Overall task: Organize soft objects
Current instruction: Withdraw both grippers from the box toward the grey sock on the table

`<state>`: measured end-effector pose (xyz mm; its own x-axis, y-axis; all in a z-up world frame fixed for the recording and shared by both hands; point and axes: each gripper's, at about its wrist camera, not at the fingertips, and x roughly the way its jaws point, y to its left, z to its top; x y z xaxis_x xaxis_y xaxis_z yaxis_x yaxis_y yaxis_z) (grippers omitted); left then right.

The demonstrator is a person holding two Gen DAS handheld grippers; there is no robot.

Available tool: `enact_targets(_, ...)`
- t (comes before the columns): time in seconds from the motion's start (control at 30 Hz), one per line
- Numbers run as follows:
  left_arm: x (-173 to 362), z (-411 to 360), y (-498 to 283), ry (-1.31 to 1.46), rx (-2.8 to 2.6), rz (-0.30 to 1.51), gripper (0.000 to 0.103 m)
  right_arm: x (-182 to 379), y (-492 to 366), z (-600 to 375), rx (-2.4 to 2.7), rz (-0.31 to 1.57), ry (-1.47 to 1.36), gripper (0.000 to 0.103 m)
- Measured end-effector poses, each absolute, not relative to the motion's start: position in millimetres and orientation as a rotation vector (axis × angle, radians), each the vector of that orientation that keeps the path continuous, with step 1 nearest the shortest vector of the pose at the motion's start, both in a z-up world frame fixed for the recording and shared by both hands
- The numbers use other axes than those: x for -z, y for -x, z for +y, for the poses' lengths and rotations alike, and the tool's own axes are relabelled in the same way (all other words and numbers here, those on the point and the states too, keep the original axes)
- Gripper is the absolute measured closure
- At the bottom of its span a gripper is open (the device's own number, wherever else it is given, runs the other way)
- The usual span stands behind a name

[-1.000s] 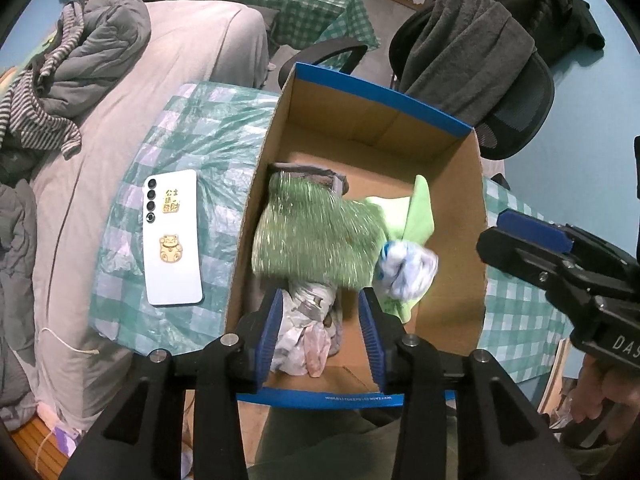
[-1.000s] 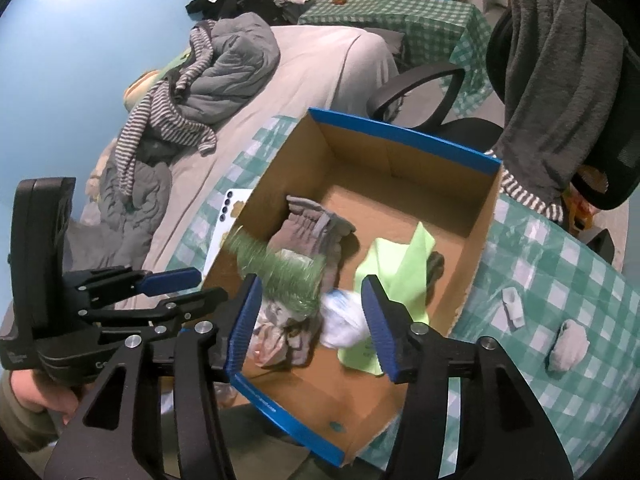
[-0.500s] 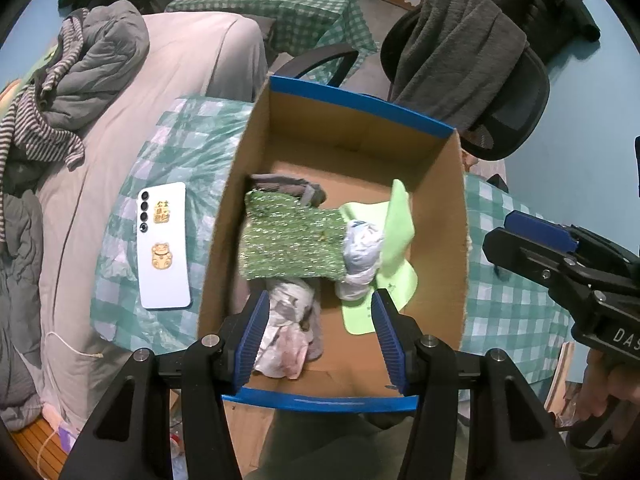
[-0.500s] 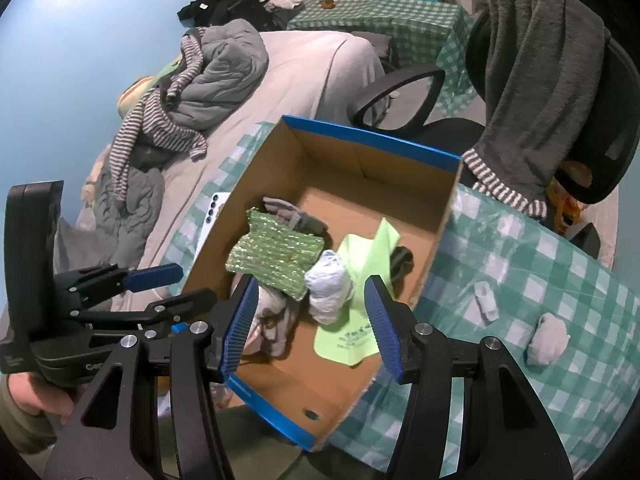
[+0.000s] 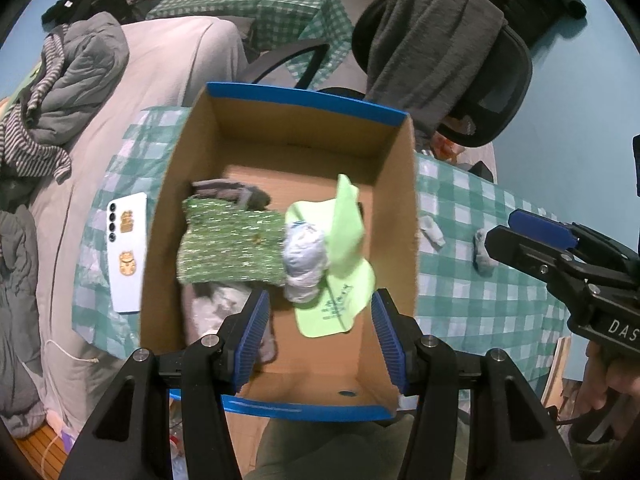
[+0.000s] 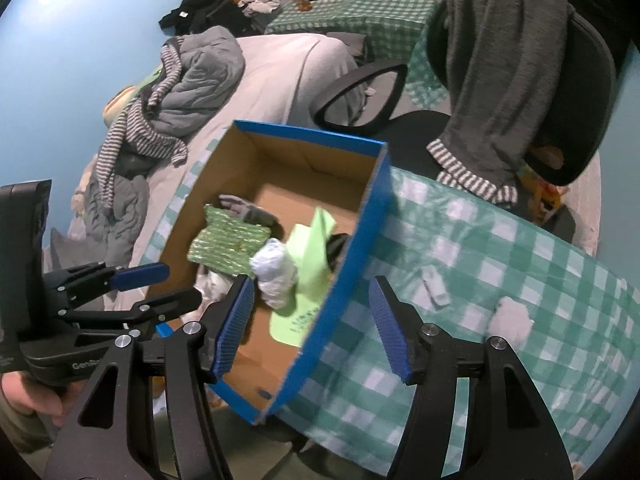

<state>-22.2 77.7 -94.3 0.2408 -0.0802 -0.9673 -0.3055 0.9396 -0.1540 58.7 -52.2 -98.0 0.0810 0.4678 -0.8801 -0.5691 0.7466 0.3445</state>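
— What lies on your left side?

— A white phone (image 5: pixel 126 258) flat on the checked tabletop (image 5: pixel 472 276), just beside the cardboard box (image 5: pixel 396 208); past it the tabletop edge meets the bed (image 5: pixel 168 64). Your left tool (image 5: pixel 320 336) hangs over the box's near rim, jaws apart, gripping nothing.

— And inside the box?

— Along the left wall a green knit piece (image 5: pixel 230 246) lies on grey gloves (image 5: pixel 228 192), with a pale crumpled cloth (image 5: pixel 212 308) partly hidden behind your left finger. Next a white sock ball (image 5: pixel 304 260), touching a lime-green cloth (image 5: pixel 340 276) that leans on the right wall. The far half of the floor is bare cardboard.

— The right side?

— Your right tool (image 6: pixel 312 328) straddles the box's blue right edge, jaws spread, empty. On the open tabletop beyond sit a small white piece (image 6: pixel 436 290) and a grey lump (image 6: pixel 510 324), possibly a rolled sock; blur hides the detail. An office chair (image 6: pixel 560 92) draped with a grey sweater (image 6: pixel 500 64) stands behind the tabletop's far edge.
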Motion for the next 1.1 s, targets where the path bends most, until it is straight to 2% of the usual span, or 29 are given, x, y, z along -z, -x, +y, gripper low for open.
enact_targets(0.67, 103.3, -7.1, -28.1, 0.291, -0.072, 1.366, 0.048, 111.5, -86.1, -157.0, -0.612, 1.303, 0.095, 0.037)
enact_targets(0.73, 104.3, -14.8, -32.5, 0.282, -0.064, 1.370, 0.044, 115.9, -88.7, -165.2, -0.596, 1.312, 0.101, 0.036)
enact_targets(0.8, 104.8, -23.8, -37.9, 0.269, -0.060, 1.370, 0.032, 120.7, -91.1, -174.0, -0.579, 1.324, 0.103, 0.035)
enact_targets(1.1, 119.4, -58.6, -62.0, 0.197, -0.049, 1.395, 0.032, 147.1, -104.6, -200.8, -0.545, 1.373, 0.128, 0.034)
